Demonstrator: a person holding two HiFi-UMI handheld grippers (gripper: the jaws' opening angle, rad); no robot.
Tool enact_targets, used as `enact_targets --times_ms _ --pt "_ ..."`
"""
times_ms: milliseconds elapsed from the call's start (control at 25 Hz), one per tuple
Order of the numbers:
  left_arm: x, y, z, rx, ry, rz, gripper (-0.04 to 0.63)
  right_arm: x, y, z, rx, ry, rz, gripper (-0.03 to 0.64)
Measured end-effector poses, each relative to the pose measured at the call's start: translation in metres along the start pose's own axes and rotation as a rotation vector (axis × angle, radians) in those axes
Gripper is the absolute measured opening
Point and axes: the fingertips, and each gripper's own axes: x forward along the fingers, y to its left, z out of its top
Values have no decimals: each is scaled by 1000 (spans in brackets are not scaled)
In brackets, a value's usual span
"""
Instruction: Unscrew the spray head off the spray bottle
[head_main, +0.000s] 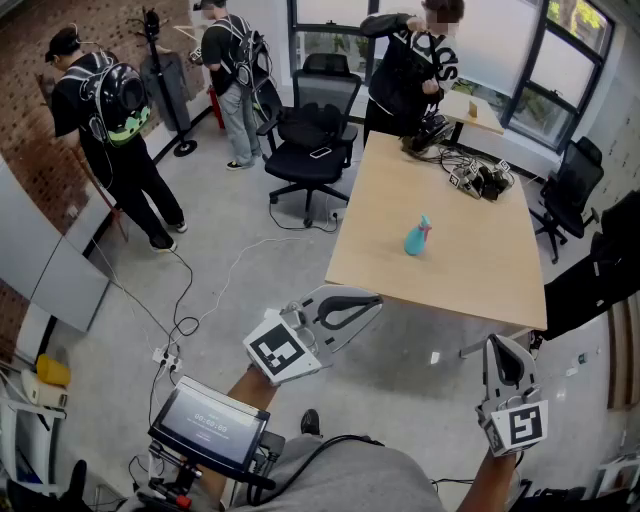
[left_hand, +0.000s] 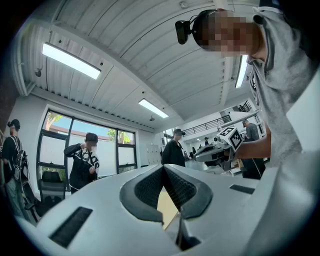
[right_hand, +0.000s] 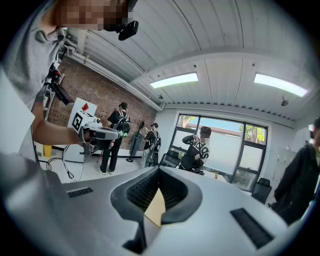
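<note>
Your left hand-held gripper (head_main: 372, 301) and right hand-held gripper (head_main: 498, 346) are clenched, empty. The teal spray bottle (head_main: 415, 241) looks light, tippy (probably slick plastic): clamp its body, twist the spray head (head_main: 424, 222).

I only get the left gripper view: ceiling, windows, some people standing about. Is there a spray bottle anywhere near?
Observer: Yes. In the head view a teal spray bottle stands upright on a wooden table, ahead of the person.
Operator: Is either gripper touching it?
Observer: No. The left gripper and the right gripper both show on the near side of the table's edge, well apart from the bottle.
Operator: Is the right one carrying something, then?
Observer: No. The right gripper view shows its jaws together with nothing held between them.
</note>
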Motion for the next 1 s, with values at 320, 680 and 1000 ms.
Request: enact_targets --times_ms 320,680,1000 --pt "5 -1 -2 7 0 -13 5 1 -3 -9 21 -19 11 5" --pt "-8 36 -41 -78 20 -9 5 47 2 -27 45 60 10 5" --pt "31 73 -121 -248 128 -43 6 79 -15 -72 124 121 34 6"
